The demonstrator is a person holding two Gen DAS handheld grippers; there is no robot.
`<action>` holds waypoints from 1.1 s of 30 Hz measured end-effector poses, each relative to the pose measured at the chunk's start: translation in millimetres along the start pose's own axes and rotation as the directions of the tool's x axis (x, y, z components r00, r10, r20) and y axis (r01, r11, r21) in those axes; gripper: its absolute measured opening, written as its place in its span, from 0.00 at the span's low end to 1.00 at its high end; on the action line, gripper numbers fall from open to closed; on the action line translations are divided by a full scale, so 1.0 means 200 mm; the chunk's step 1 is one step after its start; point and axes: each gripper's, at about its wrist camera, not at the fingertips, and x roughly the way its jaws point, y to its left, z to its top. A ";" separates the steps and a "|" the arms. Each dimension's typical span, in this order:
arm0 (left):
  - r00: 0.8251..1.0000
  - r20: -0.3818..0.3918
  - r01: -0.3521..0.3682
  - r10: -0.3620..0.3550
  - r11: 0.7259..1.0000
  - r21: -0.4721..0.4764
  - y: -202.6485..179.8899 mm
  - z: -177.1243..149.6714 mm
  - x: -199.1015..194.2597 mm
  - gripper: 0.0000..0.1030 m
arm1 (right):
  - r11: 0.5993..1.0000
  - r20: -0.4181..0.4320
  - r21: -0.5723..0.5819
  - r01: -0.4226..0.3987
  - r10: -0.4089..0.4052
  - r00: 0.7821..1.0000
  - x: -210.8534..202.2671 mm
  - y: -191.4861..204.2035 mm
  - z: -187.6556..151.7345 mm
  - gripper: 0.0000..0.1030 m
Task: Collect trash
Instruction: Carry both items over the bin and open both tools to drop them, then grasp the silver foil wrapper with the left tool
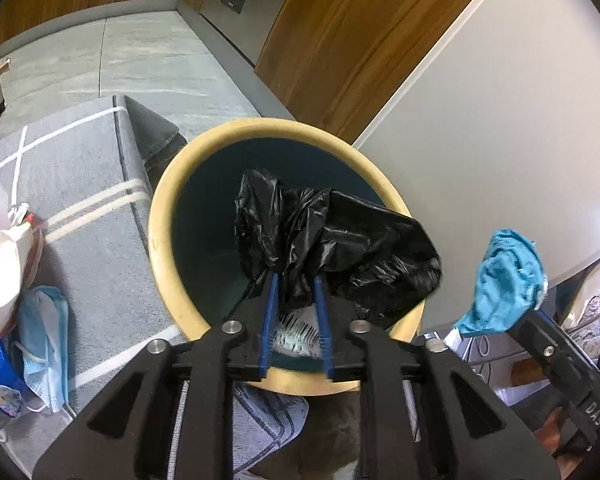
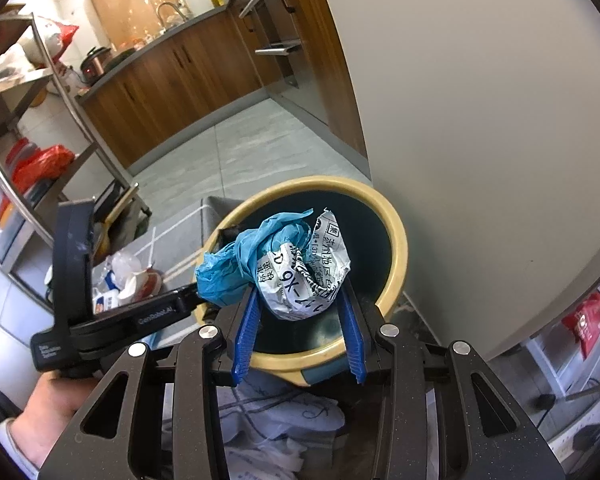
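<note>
Kitchen floor and grey rug (image 1: 84,200) behind, yellow-rimmed bin (image 1: 160,240) at frame centre, left gripper (image 1: 296,280) clamped on black bag (image 1: 340,240) over bin, right gripper (image 2: 300,296) clamped on crumpled blue-and-printed wrapper (image 2: 296,272) over bin rim.

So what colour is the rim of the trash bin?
The bin's rim is pale yellow, around a dark teal inside. It shows best in the right wrist view.

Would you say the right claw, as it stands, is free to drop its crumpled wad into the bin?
Probably yes: the right claw holds the crumpled wad over the bin, whose open mouth lies unobstructed directly below.
</note>
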 end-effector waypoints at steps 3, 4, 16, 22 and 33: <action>1.000 0.021 -0.007 0.007 1.000 0.000 0.01 0.01 -0.04 0.32 | 1.000 -0.011 0.005 0.001 -0.001 1.000 0.04 0.01 0.01 0.39; 1.000 0.029 -0.007 0.007 1.000 -0.002 0.01 0.01 -0.06 0.34 | 1.000 -0.016 0.008 0.001 -0.001 1.000 0.05 0.00 0.01 0.39; 0.990 0.135 -0.031 0.034 0.999 -0.022 0.08 0.03 -0.35 0.50 | 0.999 -0.083 -0.036 0.016 -0.019 0.996 0.21 0.06 0.00 0.41; 0.983 0.179 -0.041 0.045 0.999 -0.022 0.12 0.02 -0.49 0.58 | 0.999 -0.106 -0.041 0.031 -0.036 0.994 0.26 0.07 0.00 0.49; 0.959 0.251 -0.128 0.135 0.991 -0.046 0.32 -0.06 -0.77 0.68 | 0.999 -0.086 -0.043 -0.004 0.001 0.996 0.24 0.13 -0.01 0.62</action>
